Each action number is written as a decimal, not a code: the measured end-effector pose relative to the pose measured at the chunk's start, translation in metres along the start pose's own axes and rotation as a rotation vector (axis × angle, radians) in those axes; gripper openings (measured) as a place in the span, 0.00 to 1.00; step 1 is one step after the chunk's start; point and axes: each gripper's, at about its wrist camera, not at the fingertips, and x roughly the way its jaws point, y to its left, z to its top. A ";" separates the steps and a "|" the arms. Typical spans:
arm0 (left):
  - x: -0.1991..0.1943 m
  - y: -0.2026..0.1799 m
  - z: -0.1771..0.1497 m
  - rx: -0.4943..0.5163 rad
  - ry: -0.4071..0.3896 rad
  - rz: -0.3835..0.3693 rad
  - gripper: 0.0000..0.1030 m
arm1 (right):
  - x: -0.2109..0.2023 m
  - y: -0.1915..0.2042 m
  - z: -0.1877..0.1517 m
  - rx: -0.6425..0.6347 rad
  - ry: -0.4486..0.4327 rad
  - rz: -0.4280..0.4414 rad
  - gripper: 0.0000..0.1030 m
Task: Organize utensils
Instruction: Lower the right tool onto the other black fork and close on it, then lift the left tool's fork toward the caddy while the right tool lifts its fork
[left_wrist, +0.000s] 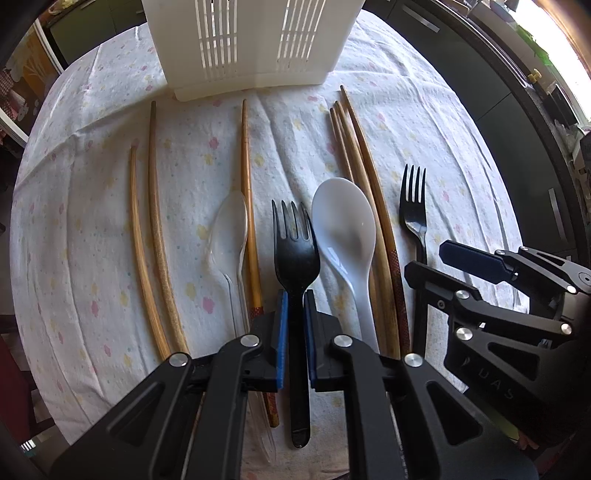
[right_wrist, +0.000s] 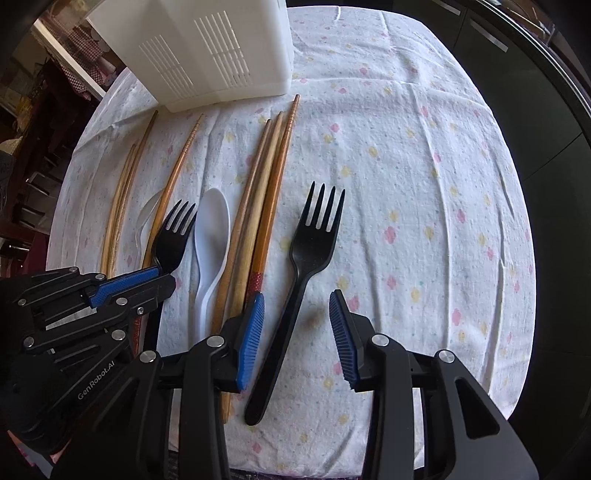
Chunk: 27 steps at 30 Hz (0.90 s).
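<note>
My left gripper (left_wrist: 295, 299) is shut on the handle of a black plastic fork (left_wrist: 295, 251), its tines pointing away; the same fork shows in the right wrist view (right_wrist: 173, 236). My right gripper (right_wrist: 297, 299) is open, its blue pads either side of a second black fork (right_wrist: 306, 258) that lies on the cloth; that fork also shows in the left wrist view (left_wrist: 414, 206). A white spoon (left_wrist: 345, 236), a clear spoon (left_wrist: 229, 229) and several wooden chopsticks (left_wrist: 364, 173) lie in a row. A white slotted utensil holder (left_wrist: 240, 44) stands at the far edge.
A round table with a white flowered cloth (right_wrist: 424, 184) holds everything. Two loose chopsticks (left_wrist: 155, 221) lie at the left. Dark cabinets (left_wrist: 498, 92) run along the right side.
</note>
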 end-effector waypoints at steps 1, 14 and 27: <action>0.000 0.000 -0.001 0.001 -0.001 0.001 0.09 | 0.003 0.000 0.002 0.008 -0.001 -0.018 0.29; -0.023 0.003 -0.002 0.002 -0.062 -0.051 0.07 | -0.024 -0.012 -0.004 0.036 -0.145 0.083 0.09; -0.171 -0.012 0.032 0.084 -0.408 -0.110 0.05 | -0.134 -0.058 0.001 0.096 -0.464 0.312 0.09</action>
